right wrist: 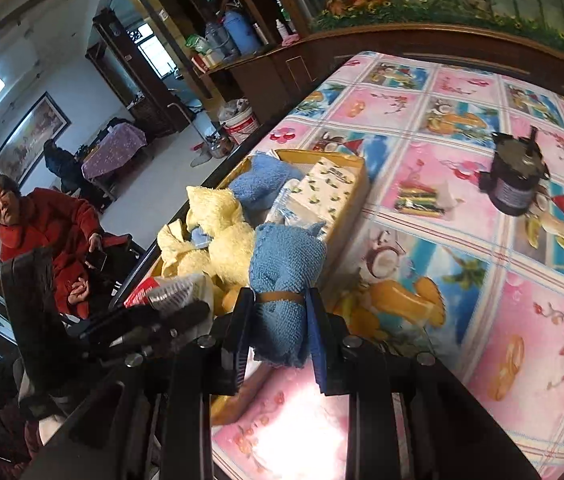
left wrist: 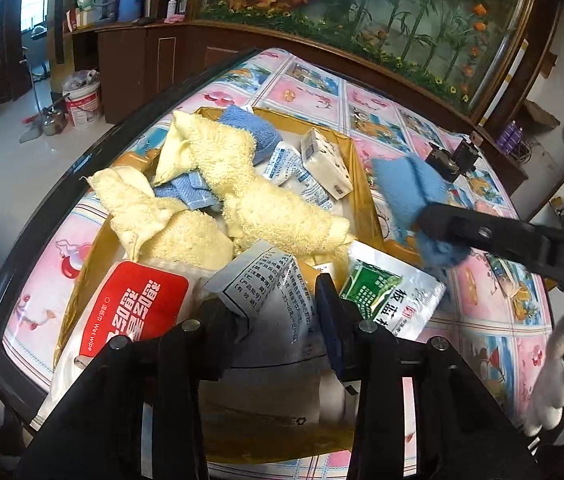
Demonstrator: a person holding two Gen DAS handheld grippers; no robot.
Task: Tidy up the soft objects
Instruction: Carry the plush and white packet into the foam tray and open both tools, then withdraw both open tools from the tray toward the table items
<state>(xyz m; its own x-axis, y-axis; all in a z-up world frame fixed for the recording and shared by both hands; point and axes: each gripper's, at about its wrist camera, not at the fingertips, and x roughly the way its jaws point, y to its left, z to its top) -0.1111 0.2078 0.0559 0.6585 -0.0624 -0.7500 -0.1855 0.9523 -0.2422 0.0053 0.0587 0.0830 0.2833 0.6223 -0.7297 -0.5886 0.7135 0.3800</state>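
The right gripper (right wrist: pixel 278 320) has its jaws clamped on a rolled blue towel (right wrist: pixel 284 276), held above the table (right wrist: pixel 462 240) just beside the cardboard box (left wrist: pixel 362 184). The left gripper (left wrist: pixel 272 312) holds a white printed sachet (left wrist: pixel 270 280) between its jaws over the box, which is heaped with yellow towels (left wrist: pixel 242 184), another blue cloth (left wrist: pixel 250 124) and packets.
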